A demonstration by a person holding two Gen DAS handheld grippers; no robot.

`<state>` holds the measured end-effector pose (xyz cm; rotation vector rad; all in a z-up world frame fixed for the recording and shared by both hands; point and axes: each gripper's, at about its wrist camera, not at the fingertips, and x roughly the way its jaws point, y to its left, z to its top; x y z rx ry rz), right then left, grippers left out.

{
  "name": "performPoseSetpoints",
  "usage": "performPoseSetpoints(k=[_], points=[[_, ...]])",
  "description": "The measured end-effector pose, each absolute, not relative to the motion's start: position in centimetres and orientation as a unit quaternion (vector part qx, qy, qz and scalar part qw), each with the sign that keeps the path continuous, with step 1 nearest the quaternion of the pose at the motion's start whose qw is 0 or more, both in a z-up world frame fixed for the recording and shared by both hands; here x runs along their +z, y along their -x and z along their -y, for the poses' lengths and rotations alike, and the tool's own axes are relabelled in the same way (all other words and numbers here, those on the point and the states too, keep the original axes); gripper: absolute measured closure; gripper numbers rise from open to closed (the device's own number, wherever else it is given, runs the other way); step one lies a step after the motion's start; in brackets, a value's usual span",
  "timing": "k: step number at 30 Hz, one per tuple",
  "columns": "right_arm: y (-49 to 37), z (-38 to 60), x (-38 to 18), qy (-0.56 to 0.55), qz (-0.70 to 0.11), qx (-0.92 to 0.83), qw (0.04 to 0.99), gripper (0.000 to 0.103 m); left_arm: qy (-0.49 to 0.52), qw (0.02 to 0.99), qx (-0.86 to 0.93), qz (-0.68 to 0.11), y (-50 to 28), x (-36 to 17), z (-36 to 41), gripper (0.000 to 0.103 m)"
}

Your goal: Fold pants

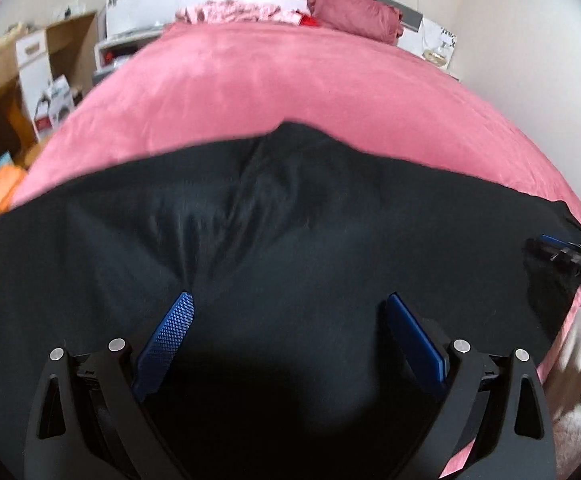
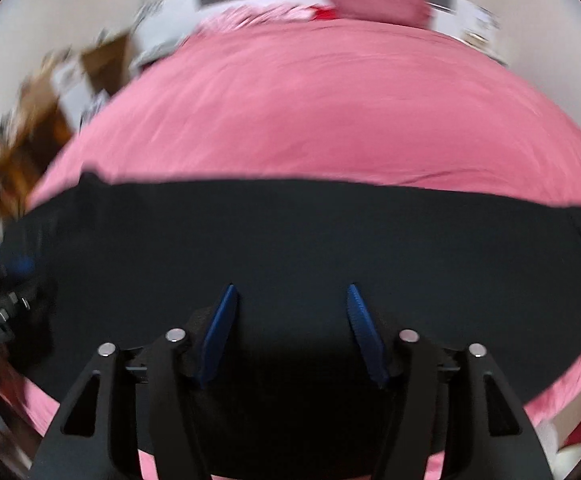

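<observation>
**Pants lie crosswise under both grippers**

Black woven fabric pants (image 1: 290, 220) are spread on the pink plush bedspread (image 1: 290, 80), long axis running left to right, directly below and ahead of both tools. The left gripper (image 1: 288, 300) gapes wide, holding nothing; the right gripper (image 2: 290, 292) is parted less, also empty. Neither looks nearer. Writing on the boxes beside the bed is too blurred to read.

Home bedroom: wide bed with pink velvety bedspread (image 1: 274, 80), dusty-rose ruffled pillow (image 1: 354, 10) at 12 o'clock, cluttered wooden shelving (image 1: 6, 112) at 9 o'clock.
</observation>
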<state>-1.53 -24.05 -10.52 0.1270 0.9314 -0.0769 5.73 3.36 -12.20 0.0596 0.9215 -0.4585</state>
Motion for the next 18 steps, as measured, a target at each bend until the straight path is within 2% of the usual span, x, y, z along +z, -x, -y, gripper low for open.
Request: performPoseSetpoints(k=[4, 18], points=[[1.7, 24.9, -12.5, -0.079, -0.469, -0.038, 0.879, 0.032, -0.094, 0.88, -0.218, -0.412, -3.7, -13.0, -2.6, 0.006], [2.9, 25.9, -10.7, -0.106, -0.457, -0.074, 0.88, 0.031, -0.075, 0.877, -0.227, -0.417, -4.2, -12.7, -3.2, 0.004]])
